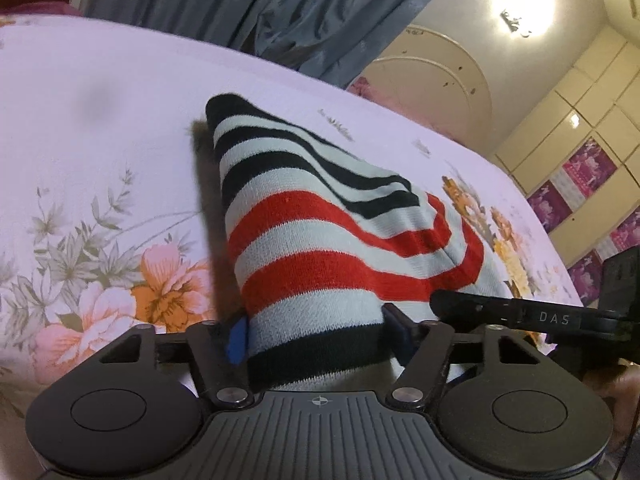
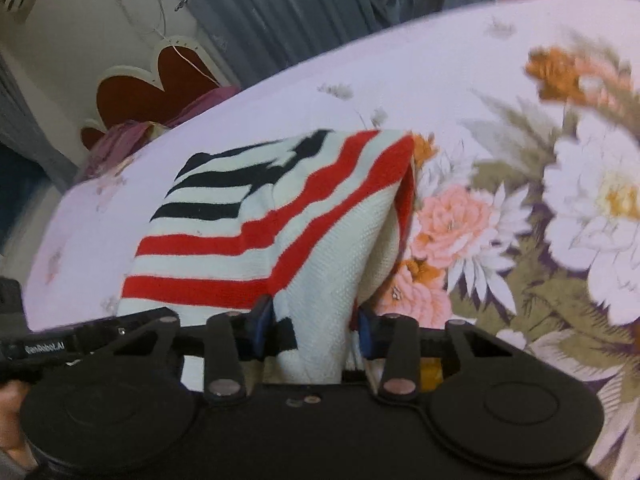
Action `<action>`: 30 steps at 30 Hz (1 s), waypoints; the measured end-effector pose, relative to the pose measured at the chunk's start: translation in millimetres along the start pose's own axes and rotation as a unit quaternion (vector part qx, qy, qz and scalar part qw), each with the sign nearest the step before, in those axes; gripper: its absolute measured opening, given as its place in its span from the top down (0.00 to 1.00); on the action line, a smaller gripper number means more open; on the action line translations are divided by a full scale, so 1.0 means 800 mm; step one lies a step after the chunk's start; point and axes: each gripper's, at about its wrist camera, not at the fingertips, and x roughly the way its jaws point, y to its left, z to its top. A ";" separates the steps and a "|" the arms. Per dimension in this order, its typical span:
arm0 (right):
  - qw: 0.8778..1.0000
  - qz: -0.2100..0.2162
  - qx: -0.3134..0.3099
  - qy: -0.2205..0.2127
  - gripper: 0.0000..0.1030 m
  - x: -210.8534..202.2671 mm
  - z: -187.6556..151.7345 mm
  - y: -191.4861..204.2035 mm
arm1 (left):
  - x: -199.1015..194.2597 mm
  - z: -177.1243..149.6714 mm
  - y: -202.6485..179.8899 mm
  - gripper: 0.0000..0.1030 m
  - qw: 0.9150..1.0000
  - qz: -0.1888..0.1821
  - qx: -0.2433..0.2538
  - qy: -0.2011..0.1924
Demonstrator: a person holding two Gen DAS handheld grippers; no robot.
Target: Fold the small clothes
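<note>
A small knit garment with white, red and black stripes (image 1: 320, 224) lies on the floral bed sheet (image 1: 100, 128). My left gripper (image 1: 316, 336) is shut on its black-edged hem, which is bunched between the blue pads (image 1: 237, 340). In the right wrist view the same garment (image 2: 256, 224) rises from the sheet. My right gripper (image 2: 316, 324) is shut on a white and red part of it. The two grippers hold it close together; the right gripper's finger (image 1: 520, 314) shows at the left view's right edge. The cloth under the grippers is hidden.
The bed sheet (image 2: 520, 184) has large flower prints. Blue-grey curtains (image 1: 280, 12) hang behind the bed. A cabinet wall (image 1: 580, 152) stands at the right, and a red heart-shaped headboard (image 2: 152, 96) with a purple cloth (image 2: 120, 140) at the left.
</note>
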 end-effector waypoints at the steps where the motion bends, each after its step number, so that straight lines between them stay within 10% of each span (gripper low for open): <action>1: 1.000 -0.006 -0.012 -0.008 0.65 -0.005 0.000 0.009 | -0.004 0.001 -0.001 0.41 1.000 -0.004 0.004 -0.003; 12: 0.996 -0.002 -0.074 -0.052 0.66 -0.033 0.014 0.116 | -0.102 0.021 0.029 0.42 0.998 -0.007 0.028 -0.055; 27: 0.994 0.078 -0.078 -0.006 0.66 0.101 -0.018 0.296 | -0.234 -0.012 0.238 0.41 0.995 0.081 -0.021 -0.056; 30: 0.998 0.040 -0.053 0.016 0.64 0.132 -0.036 0.288 | -0.223 -0.027 0.266 0.12 0.993 0.101 -0.032 -0.054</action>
